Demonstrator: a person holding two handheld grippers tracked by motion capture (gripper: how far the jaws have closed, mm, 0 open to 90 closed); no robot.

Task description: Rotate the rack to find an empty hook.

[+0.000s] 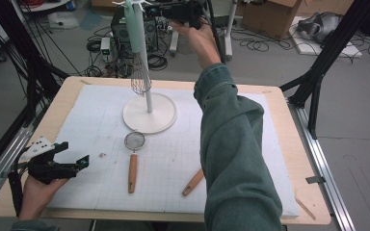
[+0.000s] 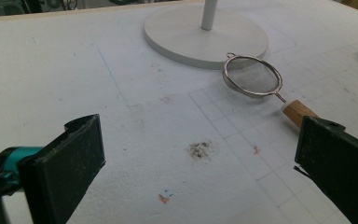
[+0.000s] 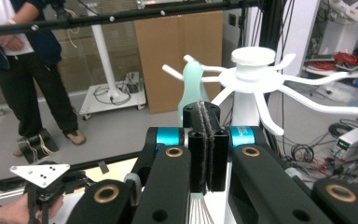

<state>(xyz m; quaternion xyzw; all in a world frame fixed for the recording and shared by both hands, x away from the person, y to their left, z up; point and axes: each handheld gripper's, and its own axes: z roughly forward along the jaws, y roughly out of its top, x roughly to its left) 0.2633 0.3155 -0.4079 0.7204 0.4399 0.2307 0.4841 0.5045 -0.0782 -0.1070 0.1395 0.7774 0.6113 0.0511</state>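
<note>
At the left edge of the table, the left gripper rests low on the white mat with its jaws wide apart and nothing between them; ahead of it, in the left gripper view, lies a small sieve with a wooden handle, its mesh bowl just beside the round base of the white stand; a second wooden handle lies farther right on the mat, partly hidden by the sleeve; the whisk hangs on the stand by its pale green handle, its wire head just above the base and against the pole; up at the top of the stand the right gripper has its pads pressed flat together, right beside the green handle and the white hooks, and I cannot tell whether they pinch anything of the whisk; my reading is that hanging the whisk is the step in hand and about done; the next move would call for backing the right gripper away from the hooks without knocking the whisk, then bringing a gripper down to the sieve's handle
</note>
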